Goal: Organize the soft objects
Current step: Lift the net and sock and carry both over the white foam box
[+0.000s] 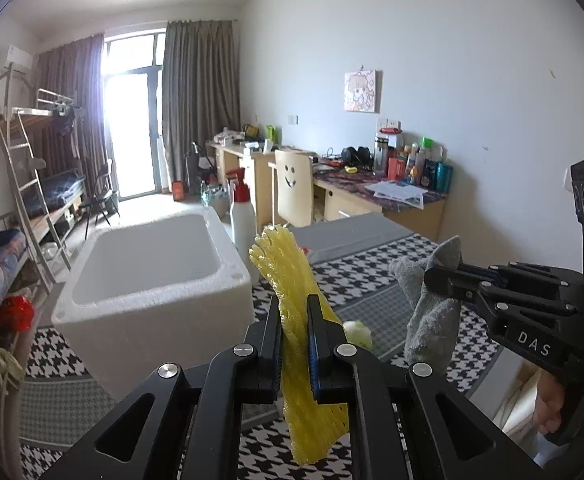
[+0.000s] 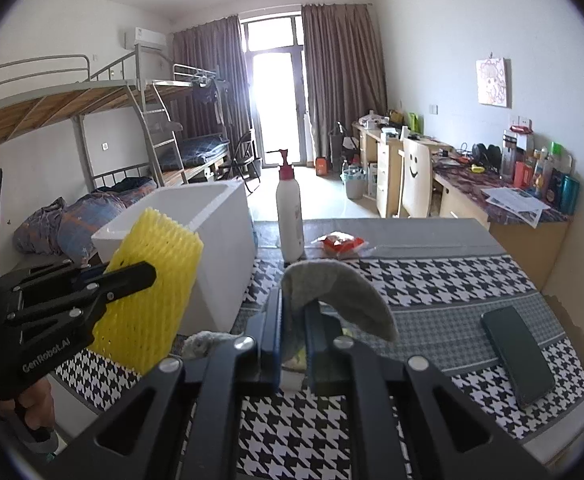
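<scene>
"DAS" marks the right tongs; "GenRobot.AI" the left tongs.

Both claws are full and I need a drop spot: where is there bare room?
The foam box is visibly empty inside. On the tablecloth, the patch between the phone and the red packet is bare. It is crowded at the box's corner by the bottle, and under the claws, where small items lie.

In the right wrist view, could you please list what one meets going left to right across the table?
Yellow foam net in the left tool → white foam box → lotion bottle → red snack packet → dark phone.
</scene>
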Demonstrator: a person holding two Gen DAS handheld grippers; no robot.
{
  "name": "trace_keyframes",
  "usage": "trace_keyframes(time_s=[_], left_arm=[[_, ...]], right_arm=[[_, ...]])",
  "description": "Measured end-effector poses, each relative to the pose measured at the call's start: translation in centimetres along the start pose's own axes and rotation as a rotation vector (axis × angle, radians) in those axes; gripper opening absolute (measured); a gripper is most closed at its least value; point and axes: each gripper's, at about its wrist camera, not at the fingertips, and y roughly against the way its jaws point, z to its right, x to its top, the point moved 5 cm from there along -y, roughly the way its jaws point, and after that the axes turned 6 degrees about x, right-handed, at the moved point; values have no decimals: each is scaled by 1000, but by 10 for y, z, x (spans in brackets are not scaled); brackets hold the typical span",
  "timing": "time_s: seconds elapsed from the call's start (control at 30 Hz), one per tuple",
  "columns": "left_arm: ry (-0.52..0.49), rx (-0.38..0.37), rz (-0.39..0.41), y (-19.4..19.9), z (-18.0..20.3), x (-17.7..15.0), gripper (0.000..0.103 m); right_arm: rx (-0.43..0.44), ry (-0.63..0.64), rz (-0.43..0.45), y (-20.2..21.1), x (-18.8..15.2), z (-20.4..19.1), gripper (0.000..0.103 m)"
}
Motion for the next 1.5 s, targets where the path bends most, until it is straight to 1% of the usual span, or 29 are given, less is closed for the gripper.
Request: trace_keyframes(time_s=[0.23,0.73,1.23,1.5], left_arm=[[-7,-5,22,1,-4,14,11],[-5,36,68,-1,-21,42,11],[19,74,72,-15,-39,58,11],[27,119,79,-16,-49,65,11]], right_arm=[[9,13,21,-1,14,-3,12],[26,52,62,-3,38,-11,12],[59,77,78,-11,55,-24,12],[84,97,78,-22,66,-33,13]])
